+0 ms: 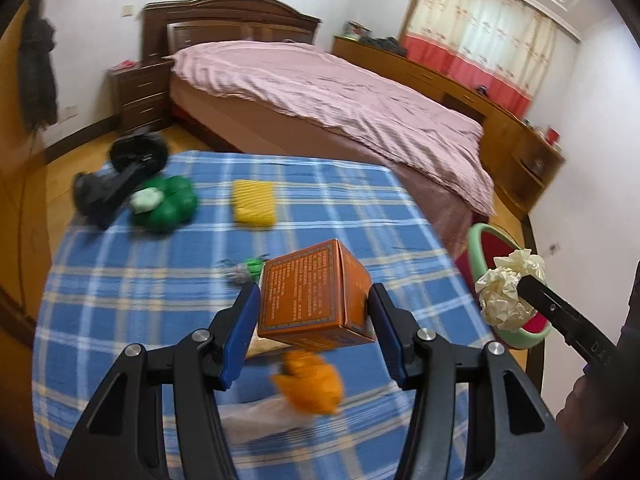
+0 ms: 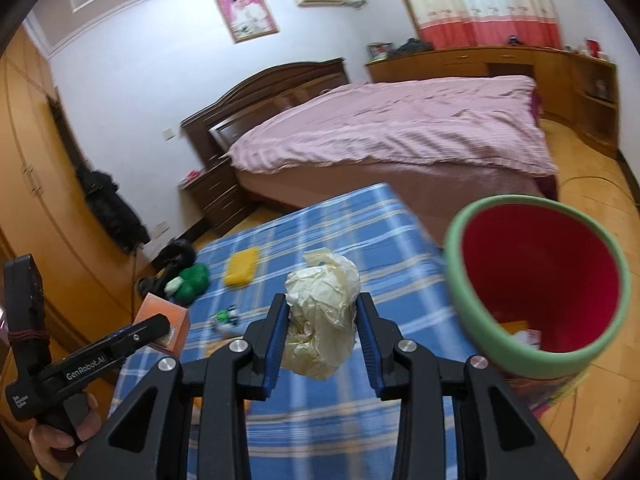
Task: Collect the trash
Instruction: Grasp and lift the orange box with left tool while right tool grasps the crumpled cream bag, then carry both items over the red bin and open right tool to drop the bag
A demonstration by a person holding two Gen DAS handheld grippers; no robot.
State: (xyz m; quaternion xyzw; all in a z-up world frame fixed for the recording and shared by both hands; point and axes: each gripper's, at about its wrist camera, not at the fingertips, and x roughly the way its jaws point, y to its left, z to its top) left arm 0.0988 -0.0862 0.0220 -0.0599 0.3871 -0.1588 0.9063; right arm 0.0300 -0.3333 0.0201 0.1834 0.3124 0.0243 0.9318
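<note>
Left wrist view
Left gripper (image 1: 314,308): its two blue pads squeeze the orange box (image 1: 316,292) from both sides. The box is up in the air, above the blue checked cloth (image 1: 132,292).
Box: it sits a bit tilted in the grip. Keep the squeeze the same so it does not slip.
Bin (image 1: 482,256): a red bin with a green rim, off the right edge of the table. The box needs to go that way.
Paper ball (image 1: 506,292): the other tool's black finger is on it, in front of the bin.
Still on the cloth: an orange lump (image 1: 312,384), a small green and grey bit (image 1: 246,270), a yellow pad (image 1: 254,202) and a green toy (image 1: 164,206).

Right wrist view
Right gripper (image 2: 322,336): it is closed on the crumpled paper ball (image 2: 322,312), held up off the cloth.
Red bin (image 2: 538,280): just to the right, with its mouth facing the camera. Something already lies at the bottom.
Good way: I think the ball should be right over the red hole before the pads let go.
Left tool (image 2: 100,352): a hand (image 2: 60,432) holds it at the left, with the orange box at its tip.
Watch out: two tools going to one bin could bump. One at a time looks safer.
</note>
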